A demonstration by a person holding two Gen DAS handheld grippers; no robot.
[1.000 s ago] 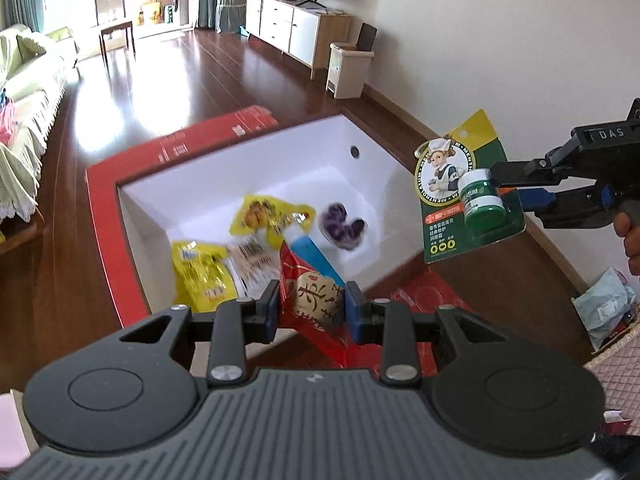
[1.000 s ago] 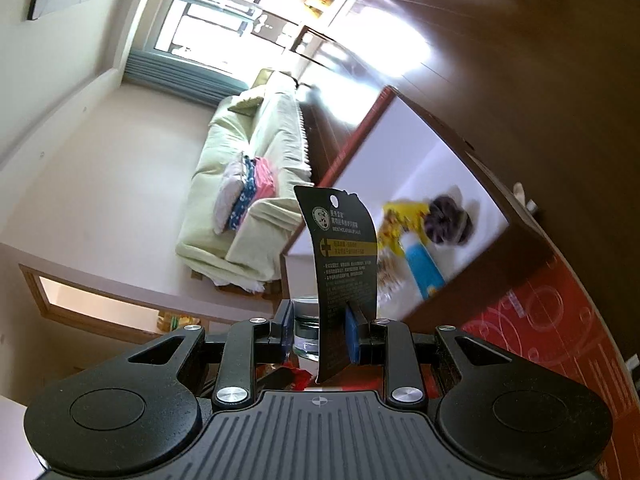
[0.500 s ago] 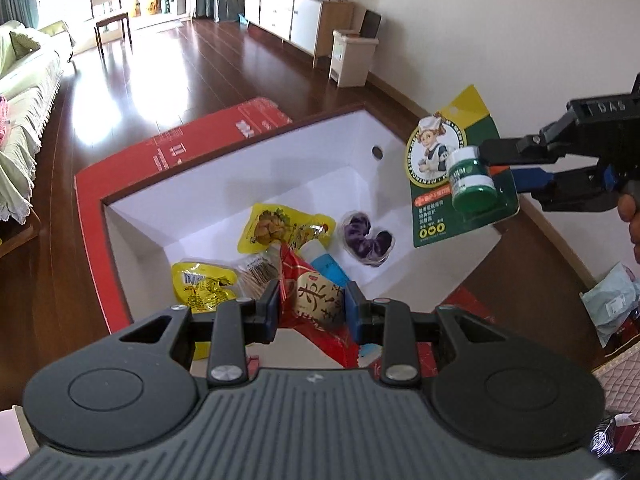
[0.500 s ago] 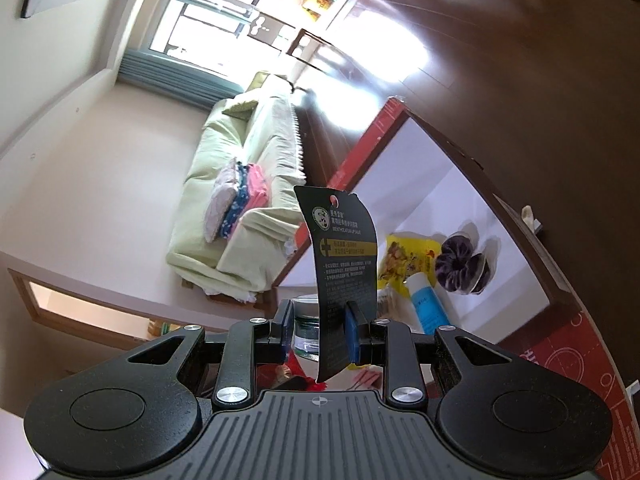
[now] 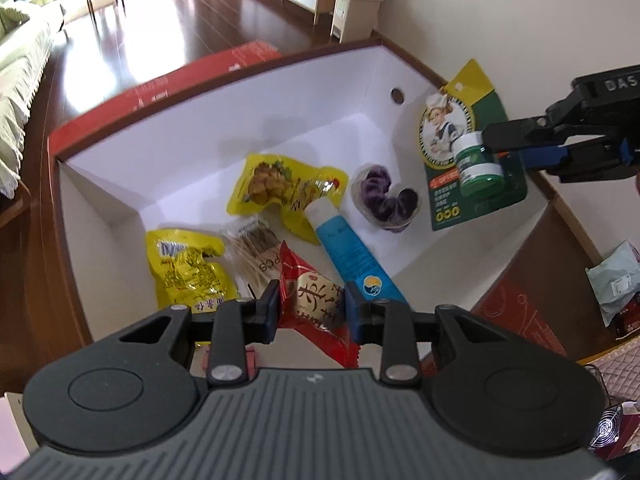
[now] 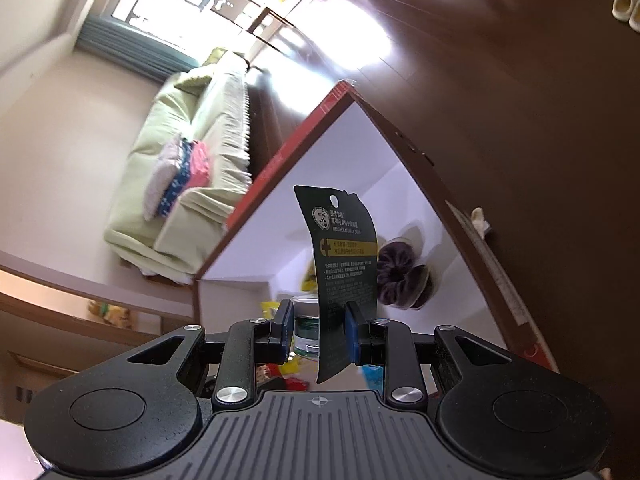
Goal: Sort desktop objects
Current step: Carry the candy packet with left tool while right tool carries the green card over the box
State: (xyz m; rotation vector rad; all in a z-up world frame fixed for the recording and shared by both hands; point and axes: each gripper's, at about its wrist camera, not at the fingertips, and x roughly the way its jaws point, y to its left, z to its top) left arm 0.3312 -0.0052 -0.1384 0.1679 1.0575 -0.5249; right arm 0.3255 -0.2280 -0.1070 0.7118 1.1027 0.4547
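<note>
Box [image 5: 240,132] holds snacks, tube [image 5: 348,248], scrunchie [image 5: 386,200]; left gripper [image 5: 311,312] clamps red packet [image 5: 316,304], right gripper [image 6: 319,334] clamps balm card [image 6: 346,276] above.

We brought both grippers nearer over the white box [image 5: 280,120]. The left gripper [image 5: 310,312] carried its red packet [image 5: 316,304] in above the near items, and the right gripper [image 5: 504,148] moved the green carded jar [image 5: 472,168] over the right side.

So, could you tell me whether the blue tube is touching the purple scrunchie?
Apart: the left wrist view shows white box floor between the blue tube and the purple scrunchie.
</note>
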